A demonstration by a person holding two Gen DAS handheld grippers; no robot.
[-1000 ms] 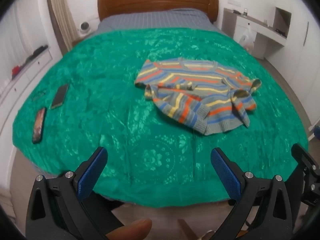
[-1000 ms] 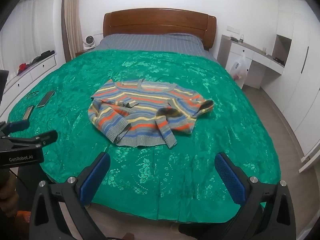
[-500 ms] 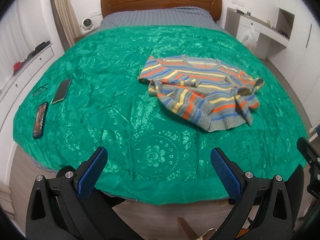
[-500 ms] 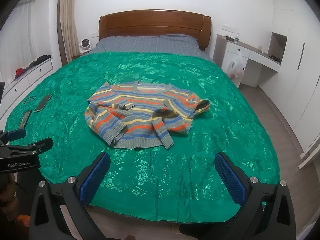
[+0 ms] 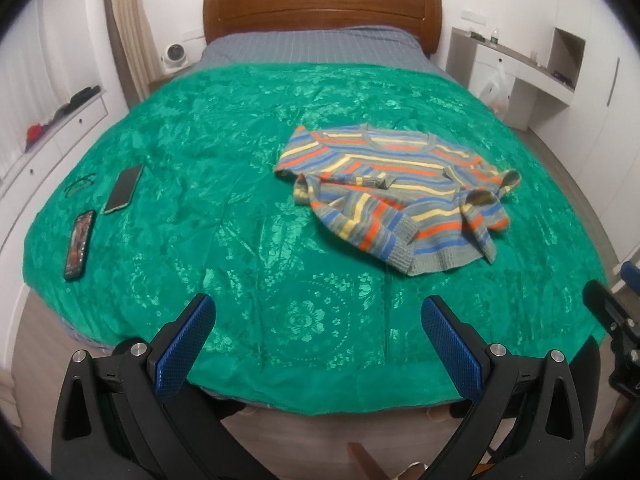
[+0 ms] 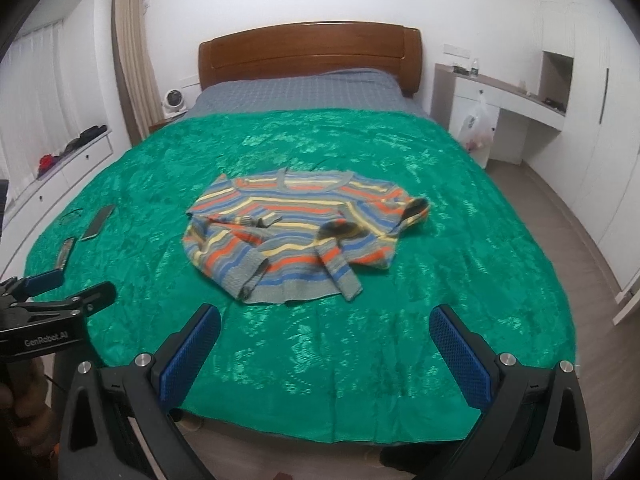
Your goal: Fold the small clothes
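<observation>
I count one striped sweater [image 5: 396, 196] on the green bedspread [image 5: 248, 216], one bedspread only. Two phones [image 5: 124, 189] at the far left edge, one nearer me [image 5: 79, 245], plus one pair of glasses [image 5: 79, 185] beside them. Two grippers I'm holding: left gripper [image 5: 318, 344] and right gripper [image 6: 325, 354], two blue pads each. One wooden headboard [image 6: 310, 54], one small fan [image 6: 174, 100], one plastic bag [image 6: 478, 130] at right.

Bed [image 5: 312, 44] under green cover [image 5: 224, 152], with striped sweater [image 5: 396, 196], two phones [image 5: 123, 189] [image 5: 79, 244], eyeglasses [image 5: 80, 185] directly atop.
</observation>
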